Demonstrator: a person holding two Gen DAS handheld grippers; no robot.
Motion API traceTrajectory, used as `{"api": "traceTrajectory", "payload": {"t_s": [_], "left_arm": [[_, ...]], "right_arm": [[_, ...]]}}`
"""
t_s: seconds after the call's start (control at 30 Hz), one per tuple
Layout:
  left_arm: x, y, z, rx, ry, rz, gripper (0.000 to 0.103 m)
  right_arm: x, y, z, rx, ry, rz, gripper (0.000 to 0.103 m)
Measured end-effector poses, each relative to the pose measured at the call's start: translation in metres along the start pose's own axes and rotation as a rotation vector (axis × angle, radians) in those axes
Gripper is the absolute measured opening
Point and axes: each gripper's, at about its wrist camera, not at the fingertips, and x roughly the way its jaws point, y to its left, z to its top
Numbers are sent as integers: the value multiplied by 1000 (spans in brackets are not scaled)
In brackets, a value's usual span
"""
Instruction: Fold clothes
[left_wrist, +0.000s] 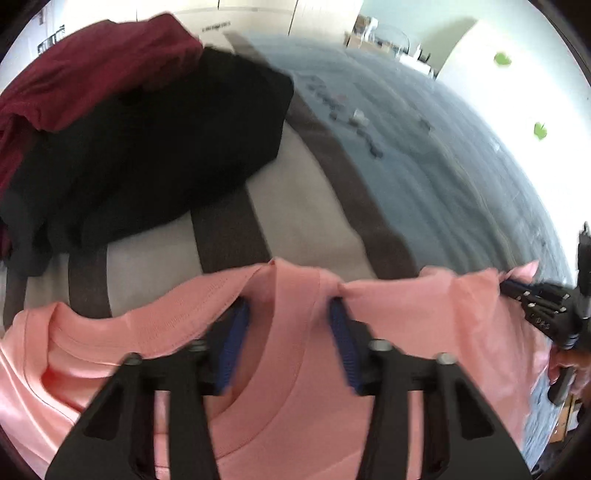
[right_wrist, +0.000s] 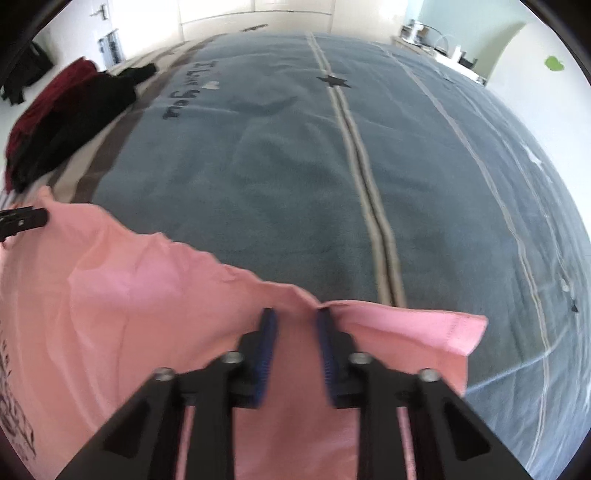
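Both tongs, left gripper (left_wrist: 288, 314) and right gripper (right_wrist: 295, 325), pinch the pink shirt (right_wrist: 122, 291) (jaws part-closed, cloth between); dark clothes (left_wrist: 140, 147) heaped at 10 o'clock on the bed (right_wrist: 280, 177).

Bare blue blanket (right_wrist: 258, 177) fills the middle and right of the right wrist frame, giving free passage. At upper left a black garment (right_wrist: 74, 122) and a maroon one (right_wrist: 48, 96) block the bed's edge.

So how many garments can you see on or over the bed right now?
3: the pink shirt held up between both tongs, plus a black garment and a maroon one heaped together at the bed's left edge. More may hide in that heap.
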Motion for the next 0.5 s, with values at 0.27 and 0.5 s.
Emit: {"api": "traceTrajectory", "payload": {"t_s": [0.27,0.5], "left_arm": [[-17,47,10,-62,-30,110,24],[-19,57,11,85,35,152,27]], "right_arm": [[-2,-9,-2,28,-2,-30,1],[-1,-5,2,39,-3,-36,1]]}}
